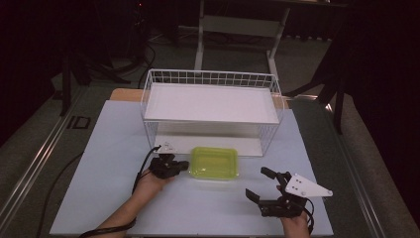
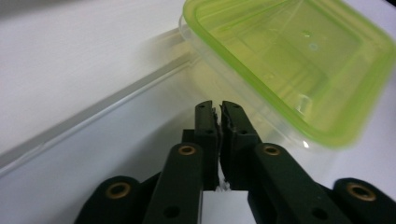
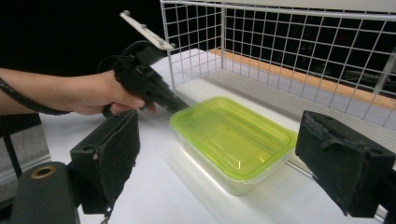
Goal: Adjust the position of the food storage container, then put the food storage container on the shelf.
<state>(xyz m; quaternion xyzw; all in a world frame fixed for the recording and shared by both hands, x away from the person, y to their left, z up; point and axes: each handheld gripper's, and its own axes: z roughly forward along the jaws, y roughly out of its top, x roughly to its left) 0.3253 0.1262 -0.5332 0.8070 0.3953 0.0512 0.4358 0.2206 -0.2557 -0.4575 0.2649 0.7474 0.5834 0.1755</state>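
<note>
Two hand-held grippers at work: left hand-held gripper (image 1: 184,165) with jaws together, empty, tips just beside the near-left corner of the green-lidded plastic container (image 1: 215,162); right hand-held gripper (image 1: 261,184) spread wide, holding nothing. Container resting on the tabletop (image 1: 109,148) just before the wire basket (image 1: 210,79). Likely risk: closed tips nudging the light container askew.
</note>
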